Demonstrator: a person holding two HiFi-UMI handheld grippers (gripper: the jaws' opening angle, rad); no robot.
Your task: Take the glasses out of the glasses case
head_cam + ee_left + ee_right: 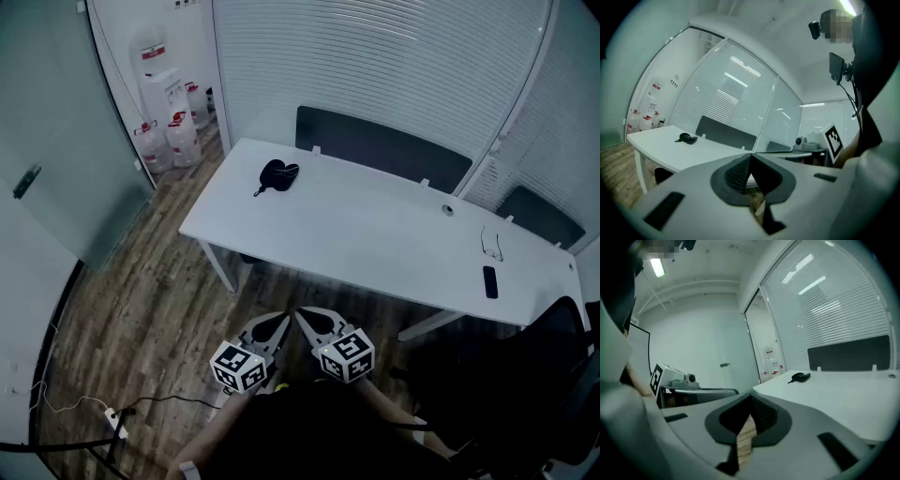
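A black glasses case (277, 173) lies shut near the far left corner of the white table (375, 239); it also shows small in the left gripper view (685, 138) and the right gripper view (800, 377). What looks like a thin-framed pair of glasses (491, 244) lies on the table's right part. My left gripper (280, 322) and right gripper (302, 315) hang side by side over the wooden floor, in front of the table and well short of the case. In each gripper's own view the jaw tips meet, left (751, 154) and right (751, 396), with nothing held.
A small black flat object (489, 281) lies by the table's right front edge. Dark partition panels (380, 148) line the table's far side. Water bottles (169, 122) stand at the back left. A black chair (525, 375) is at the right, a power strip (117, 422) on the floor.
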